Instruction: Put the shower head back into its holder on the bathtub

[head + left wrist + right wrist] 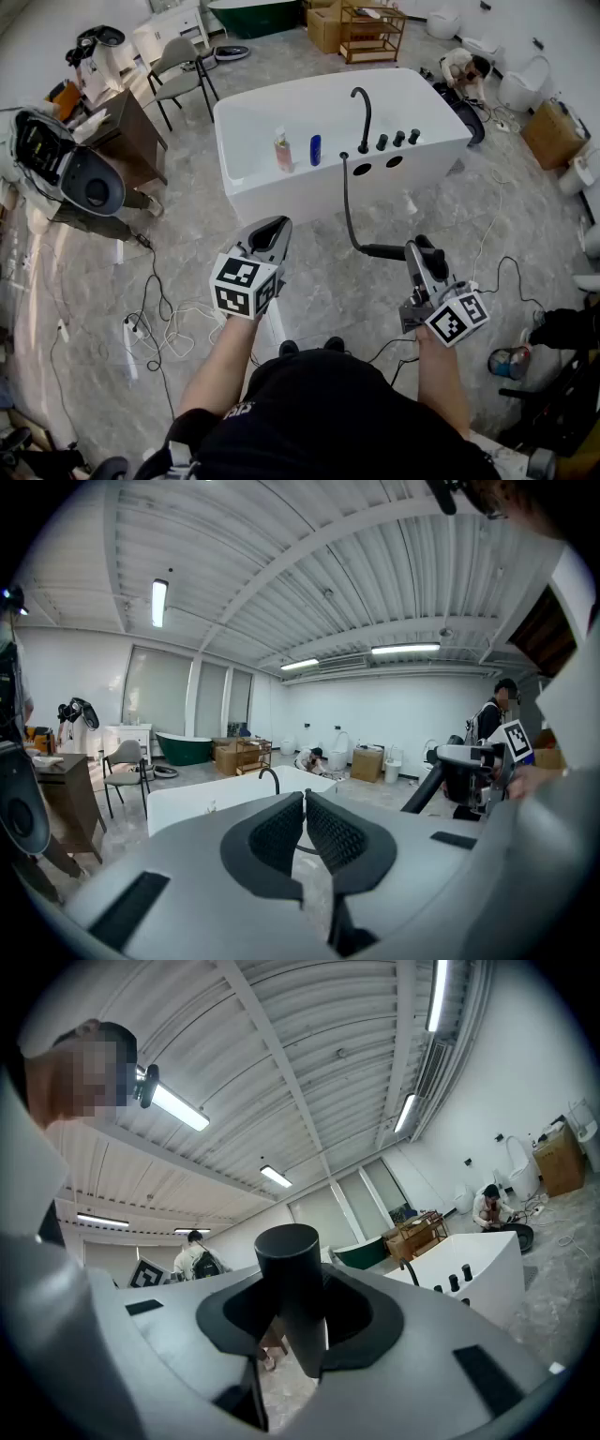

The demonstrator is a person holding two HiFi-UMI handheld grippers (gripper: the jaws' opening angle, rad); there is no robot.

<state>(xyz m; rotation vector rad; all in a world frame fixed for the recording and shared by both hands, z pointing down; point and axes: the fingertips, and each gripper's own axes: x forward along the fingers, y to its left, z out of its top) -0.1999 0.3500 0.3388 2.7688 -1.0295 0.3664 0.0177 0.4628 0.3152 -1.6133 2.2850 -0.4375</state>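
Though bathtub (300,192) stands apart, shower head (287,1252) clamped in right claw (427,255).

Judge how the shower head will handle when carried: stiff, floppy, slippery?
The shower head looks rigid, smooth and round, so it may twist in the right claw. Its hose hangs in a curve from the bathtub: probably floppy, likely to tug.
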